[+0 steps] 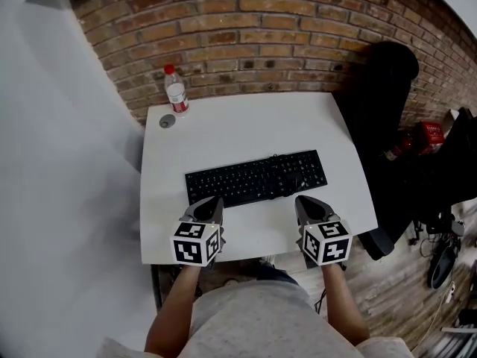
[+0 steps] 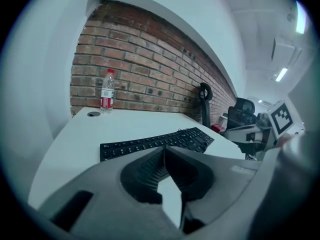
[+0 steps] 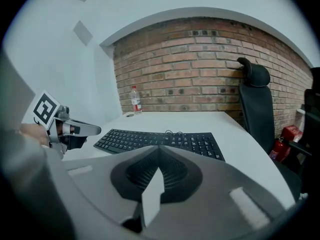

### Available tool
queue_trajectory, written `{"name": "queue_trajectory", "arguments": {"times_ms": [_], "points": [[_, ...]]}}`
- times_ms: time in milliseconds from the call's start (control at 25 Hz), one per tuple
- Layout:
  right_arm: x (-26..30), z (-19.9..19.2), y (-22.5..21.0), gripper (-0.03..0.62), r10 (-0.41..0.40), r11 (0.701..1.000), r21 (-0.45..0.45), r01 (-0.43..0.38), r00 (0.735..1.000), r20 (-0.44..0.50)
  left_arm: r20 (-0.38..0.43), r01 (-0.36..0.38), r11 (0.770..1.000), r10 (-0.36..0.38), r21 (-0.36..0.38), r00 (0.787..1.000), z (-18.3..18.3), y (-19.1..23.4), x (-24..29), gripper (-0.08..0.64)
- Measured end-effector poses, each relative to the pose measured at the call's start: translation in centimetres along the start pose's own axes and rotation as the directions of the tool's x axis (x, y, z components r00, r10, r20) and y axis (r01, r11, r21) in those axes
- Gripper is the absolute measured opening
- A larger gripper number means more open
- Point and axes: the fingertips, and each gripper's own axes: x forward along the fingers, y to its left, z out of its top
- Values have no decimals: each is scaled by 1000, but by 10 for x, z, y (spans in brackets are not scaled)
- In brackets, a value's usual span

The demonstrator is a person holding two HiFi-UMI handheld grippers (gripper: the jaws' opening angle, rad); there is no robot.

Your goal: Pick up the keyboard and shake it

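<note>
A black keyboard (image 1: 256, 177) lies flat across the middle of the white table (image 1: 246, 121), also seen as the keyboard (image 2: 155, 141) and the keyboard (image 3: 157, 139) from each gripper. My left gripper (image 1: 212, 201) hovers just before the keyboard's near left edge, jaws shut and empty. My right gripper (image 1: 306, 200) sits just short of the keyboard's near right end, jaws shut too, with nothing in them. Neither gripper touches the keyboard. In the left gripper view my left gripper (image 2: 164, 149) points at the keys; the right gripper (image 3: 159, 147) does the same.
A clear water bottle (image 1: 176, 90) with a red cap stands at the table's far left corner, a small round cap (image 1: 167, 121) beside it. A brick wall (image 1: 246, 28) backs the table. A black office chair (image 1: 380, 103) stands at the right, clutter beyond it.
</note>
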Motion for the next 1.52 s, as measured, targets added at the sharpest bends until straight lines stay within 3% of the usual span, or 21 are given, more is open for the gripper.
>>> {"name": "queue_trajectory", "arguments": {"times_ms": [200,640,920,1120,1520], "points": [[22,3,-28,17,50,999,-16,-51,998,-34,-4,-49,997,49,-54,999,1,18,16,72],[55,9,-87,115,100,995,-16,-102,991,-90,-38,-190,973,187,-128,982,-3,71,25,210],[73,8,-118,167,122,992,-17,-125,984,-129,-87,-218,963,206,-160,975,-10,91,37,303],[84,11,-137,198,145,989,3,-147,978,-149,-111,-235,946,214,-224,970,-14,100,43,350],[110,5,-164,279,219,974,100,-201,951,-218,-176,-253,929,211,-269,961,-22,106,60,401]]}}
